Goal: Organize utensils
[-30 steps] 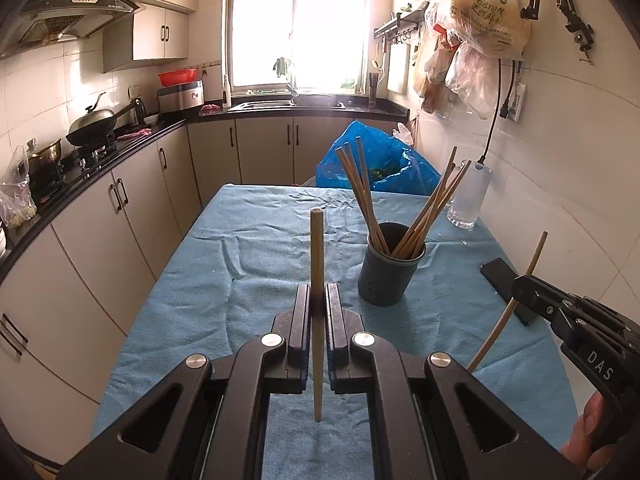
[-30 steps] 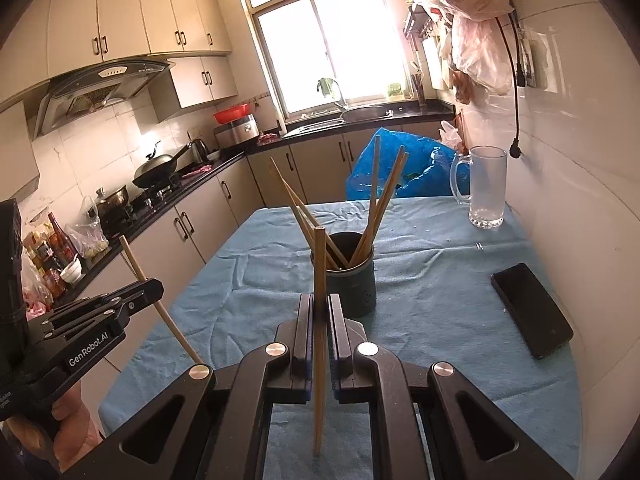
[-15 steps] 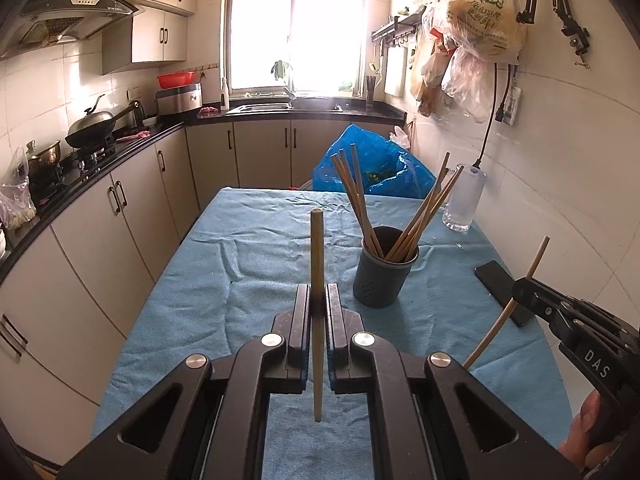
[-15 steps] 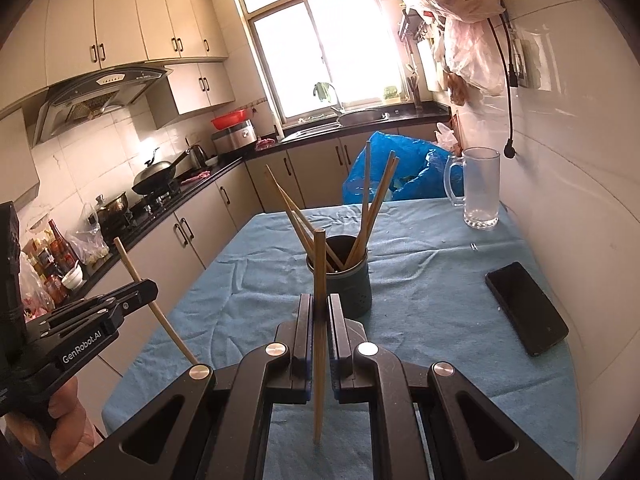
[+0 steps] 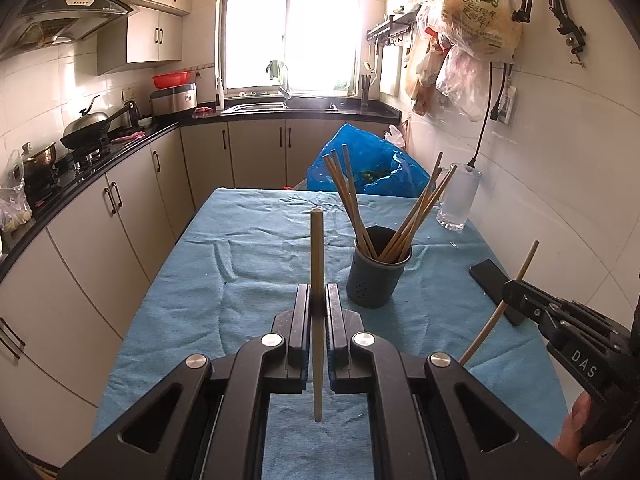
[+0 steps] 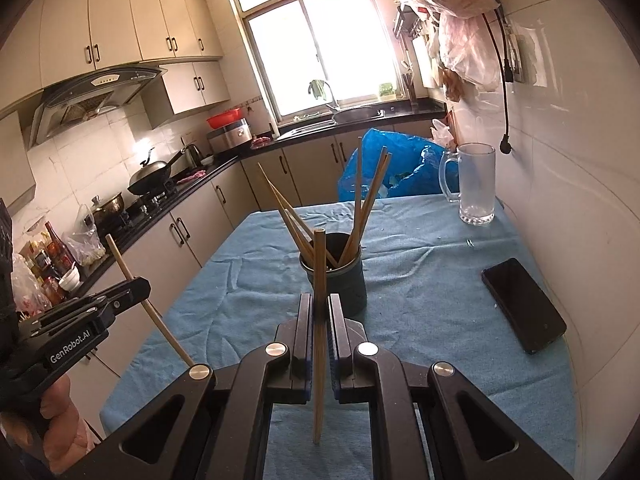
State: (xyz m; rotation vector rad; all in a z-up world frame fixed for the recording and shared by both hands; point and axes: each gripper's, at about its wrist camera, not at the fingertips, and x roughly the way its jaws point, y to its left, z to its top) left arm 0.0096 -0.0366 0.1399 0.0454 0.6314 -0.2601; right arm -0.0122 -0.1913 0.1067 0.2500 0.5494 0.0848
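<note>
The left gripper (image 5: 317, 300) fingers clench an upright chopstick (image 5: 316, 280). Ahead and slightly right, the holder (image 5: 378, 270) stands on the blue surface (image 5: 240, 280). The right gripper (image 6: 319, 308) fingers clench another chopstick (image 6: 319, 300), with the holder just beyond.

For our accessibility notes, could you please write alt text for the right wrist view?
The right gripper is shut on an upright wooden chopstick, facing a dark holder of chopsticks on a blue tablecloth. At left, the left gripper grips another chopstick; a phone and glass mug sit at right.
</note>
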